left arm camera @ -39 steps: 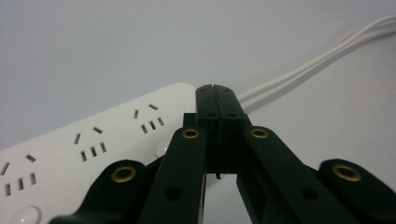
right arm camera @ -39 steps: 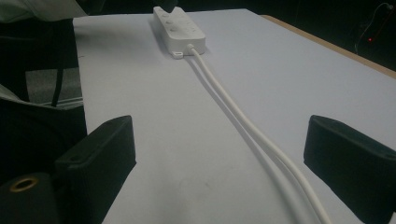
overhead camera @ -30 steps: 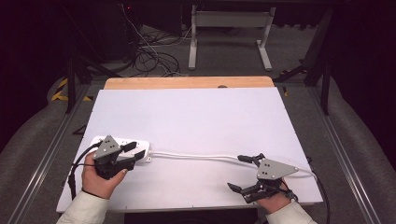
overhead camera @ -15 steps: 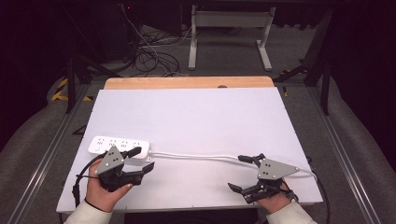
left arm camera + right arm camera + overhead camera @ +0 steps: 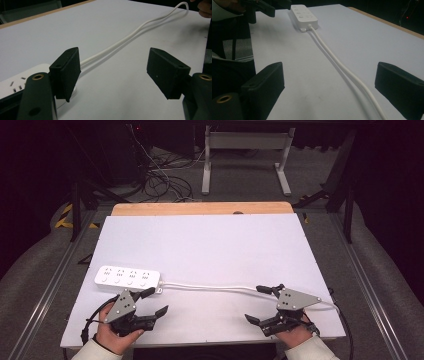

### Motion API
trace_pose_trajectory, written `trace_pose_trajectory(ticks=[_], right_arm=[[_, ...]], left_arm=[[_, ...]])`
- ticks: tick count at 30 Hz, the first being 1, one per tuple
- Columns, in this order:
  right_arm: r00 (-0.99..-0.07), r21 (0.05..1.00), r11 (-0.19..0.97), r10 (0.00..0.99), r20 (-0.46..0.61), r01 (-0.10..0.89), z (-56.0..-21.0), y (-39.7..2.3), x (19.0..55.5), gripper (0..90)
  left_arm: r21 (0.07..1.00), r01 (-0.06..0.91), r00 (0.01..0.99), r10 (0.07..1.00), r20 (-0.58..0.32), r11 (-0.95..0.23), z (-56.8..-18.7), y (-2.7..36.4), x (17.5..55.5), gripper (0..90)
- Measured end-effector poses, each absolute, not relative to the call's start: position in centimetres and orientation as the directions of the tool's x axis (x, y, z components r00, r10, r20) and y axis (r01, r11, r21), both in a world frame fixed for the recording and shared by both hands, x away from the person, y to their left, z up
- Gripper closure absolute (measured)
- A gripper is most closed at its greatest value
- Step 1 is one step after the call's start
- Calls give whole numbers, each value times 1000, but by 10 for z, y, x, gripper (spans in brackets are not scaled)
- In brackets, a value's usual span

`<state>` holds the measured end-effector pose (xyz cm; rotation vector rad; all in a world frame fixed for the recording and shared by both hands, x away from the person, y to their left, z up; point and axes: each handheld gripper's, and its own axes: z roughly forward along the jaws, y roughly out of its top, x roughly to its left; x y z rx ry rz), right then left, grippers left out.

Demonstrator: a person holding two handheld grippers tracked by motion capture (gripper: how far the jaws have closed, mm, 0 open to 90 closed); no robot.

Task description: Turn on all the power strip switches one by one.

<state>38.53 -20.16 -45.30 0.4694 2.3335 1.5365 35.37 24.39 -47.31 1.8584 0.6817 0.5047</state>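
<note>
A white power strip (image 5: 128, 277) lies flat on the white table (image 5: 210, 250) at the front left. Its white cable (image 5: 210, 288) runs rightward along the table to the right hand. My left gripper (image 5: 154, 303) sits just in front of the strip, open and holding nothing, with the strip's end (image 5: 15, 83) behind its left jaw. My right gripper (image 5: 258, 305) rests near the front right edge, open and wide apart, with the cable (image 5: 342, 67) passing between its jaws on the table. The power strip (image 5: 304, 16) lies far ahead in the right gripper view.
A wooden strip (image 5: 202, 208) borders the table's far edge. Beyond it, on the floor, stand a metal frame (image 5: 245, 160) and tangled black cables (image 5: 160, 180). Metal rails (image 5: 50, 285) run along both sides of the table.
My left gripper has pulled back from over the power strip toward the front edge, leaving the strip lying on the table. The right gripper has stayed put.
</note>
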Motion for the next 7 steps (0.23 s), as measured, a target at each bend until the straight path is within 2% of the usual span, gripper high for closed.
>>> trace_pose_trajectory(ticks=[7], right_arm=[[-889, 917, 375, 455, -56, 135, -454, -202, 389, 94]], left_arm=[[924, 325, 721, 686, -104, -201, -474, 250, 357, 271]])
